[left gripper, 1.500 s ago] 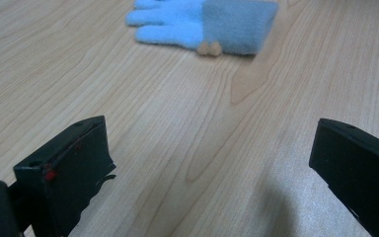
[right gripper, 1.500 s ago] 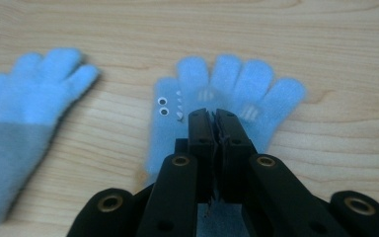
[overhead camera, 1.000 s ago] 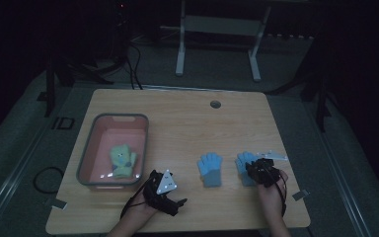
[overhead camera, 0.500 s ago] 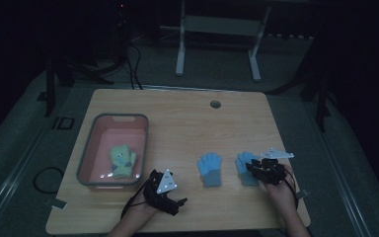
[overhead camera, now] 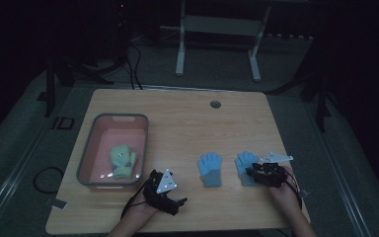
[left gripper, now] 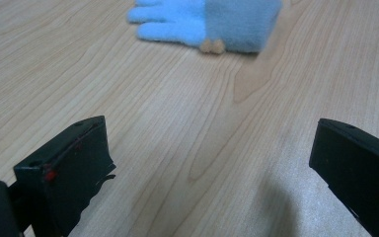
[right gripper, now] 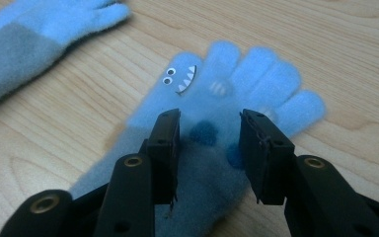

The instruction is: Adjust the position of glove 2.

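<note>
Two blue gloves with grey cuffs lie flat on the wooden table. The right glove (overhead camera: 245,160) has a small face with eyes and teeth (right gripper: 256,74). My right gripper (overhead camera: 252,173) hovers over its cuff and palm (right gripper: 209,133). Its jaws have just been opening and stand apart, with the glove flat beneath them and not pinched. The other blue glove (overhead camera: 210,168) lies to its left (right gripper: 29,34). My left gripper (overhead camera: 177,198) rests near the front edge, open wide (left gripper: 207,148), with that glove (left gripper: 212,19) ahead of it.
A pink bin (overhead camera: 91,148) stands at the left of the table with a green glove (overhead camera: 122,160) inside. A round cable hole (overhead camera: 215,104) sits near the far edge. The table's front edge is close behind both hands.
The right hand has shifted slightly toward the front right and lower, and its jaws have spread wider over the glove. The left gripper has stayed in place.
</note>
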### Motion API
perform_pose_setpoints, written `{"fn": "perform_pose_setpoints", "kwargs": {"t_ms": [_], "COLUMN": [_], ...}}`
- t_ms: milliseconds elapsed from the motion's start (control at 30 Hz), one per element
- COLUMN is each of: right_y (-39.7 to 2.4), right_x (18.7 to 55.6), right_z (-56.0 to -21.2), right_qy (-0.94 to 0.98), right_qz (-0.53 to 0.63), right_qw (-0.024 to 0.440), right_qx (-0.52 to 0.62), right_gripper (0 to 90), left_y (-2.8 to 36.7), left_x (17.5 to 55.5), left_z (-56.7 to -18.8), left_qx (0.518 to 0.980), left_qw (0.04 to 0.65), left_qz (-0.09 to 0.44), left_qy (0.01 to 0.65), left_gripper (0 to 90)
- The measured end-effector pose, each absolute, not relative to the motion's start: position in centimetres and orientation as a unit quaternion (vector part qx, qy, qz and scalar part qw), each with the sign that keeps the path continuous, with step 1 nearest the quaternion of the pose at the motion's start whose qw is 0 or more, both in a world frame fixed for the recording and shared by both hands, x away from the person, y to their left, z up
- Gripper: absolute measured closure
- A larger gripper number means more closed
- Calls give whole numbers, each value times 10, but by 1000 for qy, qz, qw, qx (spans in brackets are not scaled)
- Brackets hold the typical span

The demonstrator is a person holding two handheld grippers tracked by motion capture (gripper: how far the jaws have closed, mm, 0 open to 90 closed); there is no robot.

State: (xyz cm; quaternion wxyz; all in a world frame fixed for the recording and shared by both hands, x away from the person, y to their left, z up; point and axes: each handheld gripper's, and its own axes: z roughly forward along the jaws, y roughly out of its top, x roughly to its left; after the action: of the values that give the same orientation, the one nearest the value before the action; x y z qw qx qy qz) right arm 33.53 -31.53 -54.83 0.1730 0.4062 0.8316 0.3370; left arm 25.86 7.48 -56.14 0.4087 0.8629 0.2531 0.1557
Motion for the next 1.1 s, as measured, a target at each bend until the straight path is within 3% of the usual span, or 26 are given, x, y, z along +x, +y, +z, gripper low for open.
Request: {"fn": "perform_pose_setpoints", "kwargs": {"t_ms": [267, 367, 567, 767, 1100], "right_y": [-315, -312, -306, -303, -290], "right_x": [332, 330, 330, 330, 329], "right_z": [-551, -552, -549, -535, -478], "right_qy": [831, 833, 832, 821, 803], "right_qz": [339, 340, 320, 322, 362], "right_qw": [187, 190, 194, 194, 211], "right_qx": [400, 394, 410, 430, 423], "right_gripper": [654, 753, 831, 846, 845], "left_y": [75, 74, 74, 74, 74], "left_x": [258, 259, 259, 259, 260], "left_z": [-562, -562, -562, -562, -562], "left_qx": [863, 865, 865, 864, 864], "left_qw": [408, 405, 405, 405, 406], "left_qz": [155, 155, 155, 155, 152], "left_qy": [253, 253, 253, 254, 256], "left_gripper": [25, 24, 25, 25, 25]}}
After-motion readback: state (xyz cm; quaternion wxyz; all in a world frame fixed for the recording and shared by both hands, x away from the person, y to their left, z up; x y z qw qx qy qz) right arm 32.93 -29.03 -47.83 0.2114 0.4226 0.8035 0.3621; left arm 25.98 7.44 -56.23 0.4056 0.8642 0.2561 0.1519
